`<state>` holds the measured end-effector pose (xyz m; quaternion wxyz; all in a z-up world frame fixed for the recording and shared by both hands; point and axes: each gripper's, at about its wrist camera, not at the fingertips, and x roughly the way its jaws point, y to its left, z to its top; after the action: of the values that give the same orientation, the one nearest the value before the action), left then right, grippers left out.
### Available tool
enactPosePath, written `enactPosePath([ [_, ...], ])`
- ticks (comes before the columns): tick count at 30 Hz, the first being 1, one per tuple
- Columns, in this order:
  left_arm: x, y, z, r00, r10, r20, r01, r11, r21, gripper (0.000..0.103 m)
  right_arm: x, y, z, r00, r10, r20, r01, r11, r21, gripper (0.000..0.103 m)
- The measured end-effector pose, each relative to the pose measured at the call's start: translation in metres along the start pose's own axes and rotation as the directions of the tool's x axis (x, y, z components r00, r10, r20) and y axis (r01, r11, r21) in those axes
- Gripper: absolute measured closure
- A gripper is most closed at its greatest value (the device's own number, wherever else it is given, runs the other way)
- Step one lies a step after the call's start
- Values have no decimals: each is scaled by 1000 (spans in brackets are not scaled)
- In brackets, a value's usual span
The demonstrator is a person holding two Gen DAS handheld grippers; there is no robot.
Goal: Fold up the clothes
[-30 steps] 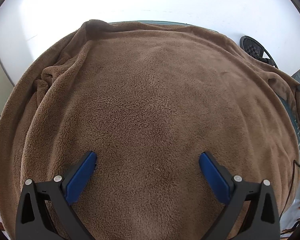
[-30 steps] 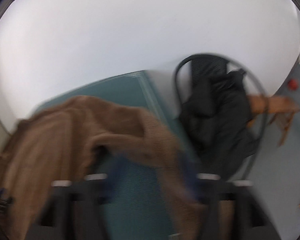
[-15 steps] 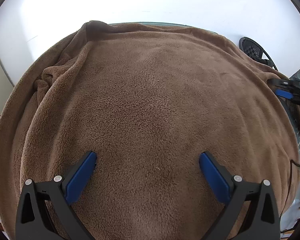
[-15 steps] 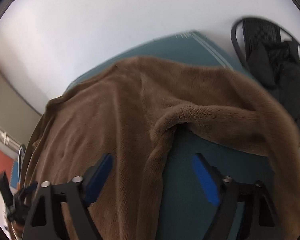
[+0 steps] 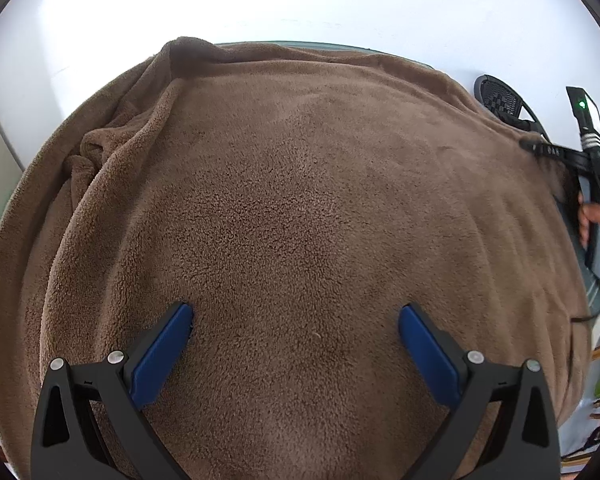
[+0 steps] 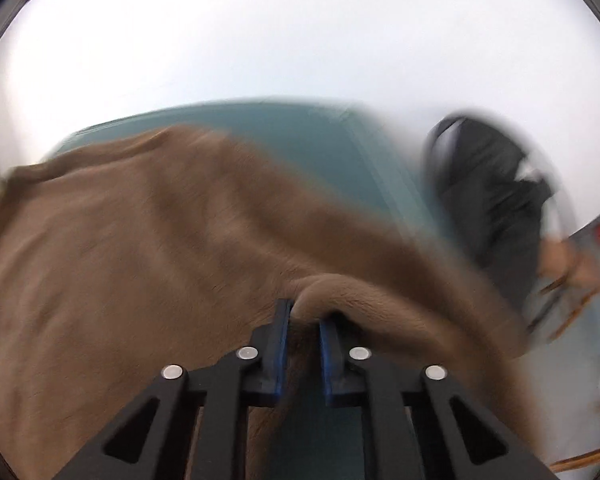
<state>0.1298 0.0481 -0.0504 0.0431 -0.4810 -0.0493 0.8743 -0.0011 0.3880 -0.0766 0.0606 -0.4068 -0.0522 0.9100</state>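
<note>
Left hand-held gripper [image 5: 295,322] is hovering, fingers spread apart, over the brown fleece blanket [image 5: 300,200]. Right hand-held gripper [image 6: 303,322] is pinching a blanket fold above the teal bench [image 6: 300,128].

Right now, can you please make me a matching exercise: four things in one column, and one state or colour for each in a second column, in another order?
Things:
1. left gripper
2. right gripper
3. blanket
4. table

States or colours:
A. teal
B. open, above the cloth
C. brown and fluffy
D. shut on a fold of cloth

Pairs: 1-B, 2-D, 3-C, 4-A
</note>
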Motion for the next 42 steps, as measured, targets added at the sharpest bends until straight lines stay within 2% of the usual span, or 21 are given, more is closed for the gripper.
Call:
enactPosePath([
  [3,-2,7,1,999,-39,0,39,999,-26,0,15,-12,10,999,0,-32,1,1000,30,89],
  [7,-4,13,0,998,-63,4,63,997,-40,0,30,-1,-3,997,-28,-70,27,999,-22,89],
  [11,-6,13,-1,997,-76,0,75,996,-40,0,16,-8,-13,995,43,-89,-42,999,12,86],
  [13,-8,14,-2,996,-90,-7,89,995,-51,0,4,-14,-19,993,63,-96,-61,998,17,77],
  [14,-10,17,-2,994,-105,-13,104,993,-63,0,-4,-16,-22,993,73,-95,-71,997,19,59],
  [15,-13,22,-3,992,-123,-17,121,990,-78,0,-14,-17,-27,992,91,-83,-89,996,24,32],
  [16,-16,27,-4,990,-141,-20,138,986,-95,0,-25,-17,-32,991,116,-64,-114,993,26,24],
  [18,-21,36,-7,984,-176,-26,171,977,-128,0,-46,-11,-38,986,163,-24,-163,987,10,21],
  [20,-28,46,-11,984,-178,-32,171,973,-152,0,-65,2,-43,973,229,11,-229,973,-23,21],
  [24,-45,65,-25,990,-136,-31,130,980,-147,0,-123,23,-63,927,363,92,-352,929,-119,21],
  [28,-57,79,-33,993,-118,-21,114,982,-151,0,-176,35,-72,864,469,184,-438,879,-186,21],
  [30,-62,86,-37,993,-121,-9,118,979,-168,0,-198,41,-74,825,521,220,-481,851,-211,14],
  [32,-70,92,-39,994,-107,8,107,977,-183,0,-202,51,-75,796,568,208,-530,821,-214,8],
  [36,-83,112,-45,999,-13,34,20,972,-234,0,-179,85,-85,812,569,132,-533,814,-232,7],
  [40,-87,139,-57,993,114,20,-103,949,-298,0,-134,115,-94,792,610,19,-599,783,-166,7],
  [42,-87,154,-64,983,182,1,-172,932,-320,0,-125,118,-96,794,607,4,-600,786,-148,7],
])
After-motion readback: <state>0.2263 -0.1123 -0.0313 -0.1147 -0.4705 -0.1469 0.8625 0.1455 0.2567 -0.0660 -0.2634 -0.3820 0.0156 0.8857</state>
